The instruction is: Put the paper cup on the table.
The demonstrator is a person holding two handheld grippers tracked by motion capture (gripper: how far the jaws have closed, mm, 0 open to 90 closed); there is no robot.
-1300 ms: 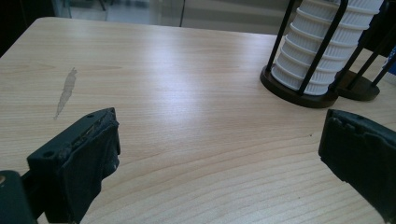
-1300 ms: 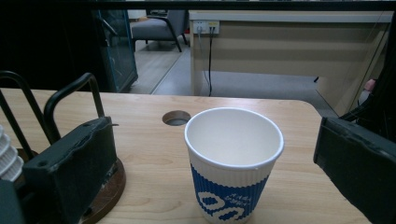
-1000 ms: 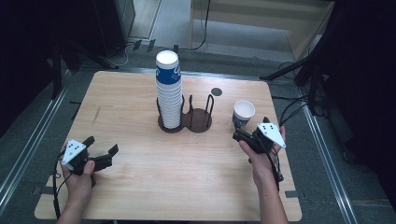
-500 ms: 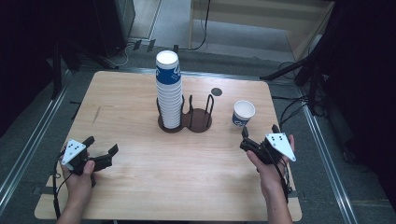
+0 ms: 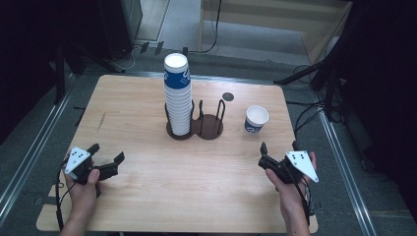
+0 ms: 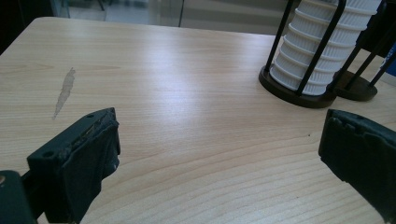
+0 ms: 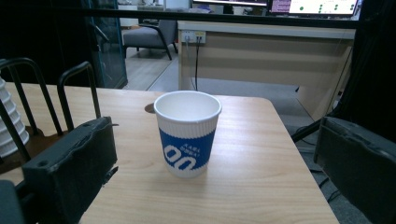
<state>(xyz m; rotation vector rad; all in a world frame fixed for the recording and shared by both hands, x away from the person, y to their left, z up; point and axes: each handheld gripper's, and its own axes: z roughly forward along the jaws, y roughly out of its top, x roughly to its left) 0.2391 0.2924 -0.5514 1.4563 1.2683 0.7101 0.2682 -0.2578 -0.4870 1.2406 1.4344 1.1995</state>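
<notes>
While both hands rest near the front edge of the wooden table (image 5: 147,113), the single paper cup (image 5: 256,119) stands upright on the right side of it, white with a blue band and its mouth open to the ceiling. It sits beside the dark two-ring cup holder (image 5: 209,129), apart from it and touching nothing. The right gripper (image 5: 276,153) is held low at the near right of the table, well back from the cup, its jaws spread wide with nothing between them. From the right gripper view the cup (image 7: 187,133) stands framed between the two black jaws but farther off, with bare tabletop all around its base.

The left gripper (image 5: 105,158) sits at the near left of the table in the person's left hand (image 5: 82,187), its jaws also spread wide and empty, pointing across the boards. In the left gripper view bare wood (image 6: 187,116) lies between its jaws, and beyond them stands the tall stack of cups (image 6: 322,51) inside the black uprights of the holder. From above, that stack (image 5: 177,96) fills the left ring of the holder, while the right ring holds no cup. A small dark round spot (image 5: 227,97) shows in the tabletop behind the holder.
</notes>
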